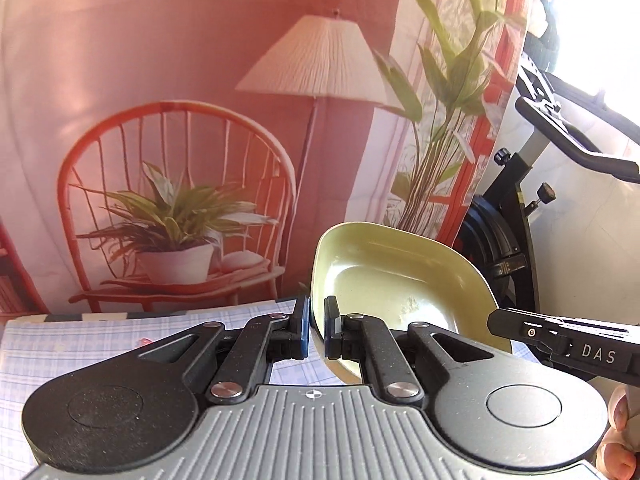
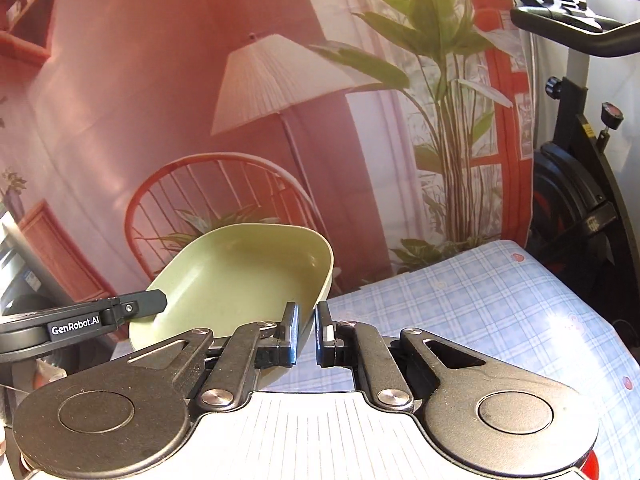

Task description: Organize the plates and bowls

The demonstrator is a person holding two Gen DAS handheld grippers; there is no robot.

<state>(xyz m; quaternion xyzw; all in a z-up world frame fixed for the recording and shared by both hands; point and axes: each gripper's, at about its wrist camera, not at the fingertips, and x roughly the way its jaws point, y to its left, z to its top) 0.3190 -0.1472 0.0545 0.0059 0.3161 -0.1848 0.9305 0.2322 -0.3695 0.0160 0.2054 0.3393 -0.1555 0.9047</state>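
Green bowl (image 1: 404, 280) held aloft, tilted, above blue checked cloth (image 2: 480, 300). Left gripper (image 1: 316, 330) clamped on its left rim; right gripper (image 2: 307, 334) clamped on its right rim. Mid-carry, judged: not yet set down; no plates or stack in view.

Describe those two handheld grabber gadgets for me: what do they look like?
Both look alike. The left gripper has a ribbed pale-grey body, two round black discs, black linkage arms with silver rivets and flat dark fingers with bluish pads. The right gripper is the same build. Side-on, white lettering shows: "GenRobot.AI" on the left one, "DAS" on the right one. No cables are visible.
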